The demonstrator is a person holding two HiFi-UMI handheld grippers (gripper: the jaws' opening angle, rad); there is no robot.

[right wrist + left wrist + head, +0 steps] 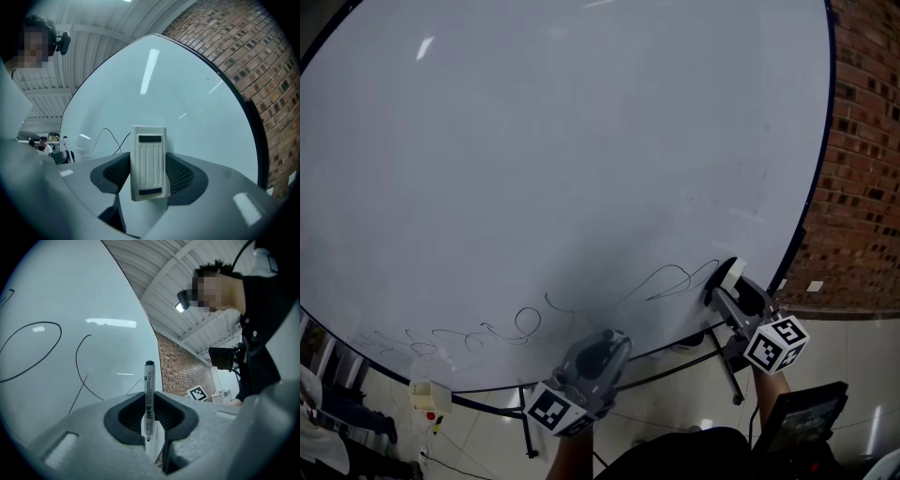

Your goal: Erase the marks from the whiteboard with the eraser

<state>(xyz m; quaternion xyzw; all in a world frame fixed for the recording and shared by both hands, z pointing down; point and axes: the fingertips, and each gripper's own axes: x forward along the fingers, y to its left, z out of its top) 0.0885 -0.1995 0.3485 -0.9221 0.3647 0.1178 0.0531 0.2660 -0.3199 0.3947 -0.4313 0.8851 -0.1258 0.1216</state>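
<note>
A large whiteboard [562, 141] fills the head view, with thin black scribbles [516, 326] along its lower edge and a loop [670, 279] near the right gripper. My right gripper [724, 281] is shut on a white eraser [149, 161], held close to the board beside that loop. My left gripper [598, 349] is shut on a white marker [148, 399] with a black cap, pointing up, a little off the board below the curved marks [82, 376].
A brick wall [862, 169] stands right of the board. The board's dark stand legs [675, 361] run below its lower edge over a pale floor. A small white box [428, 397] hangs at the lower left. A tablet [802, 412] sits by my right arm.
</note>
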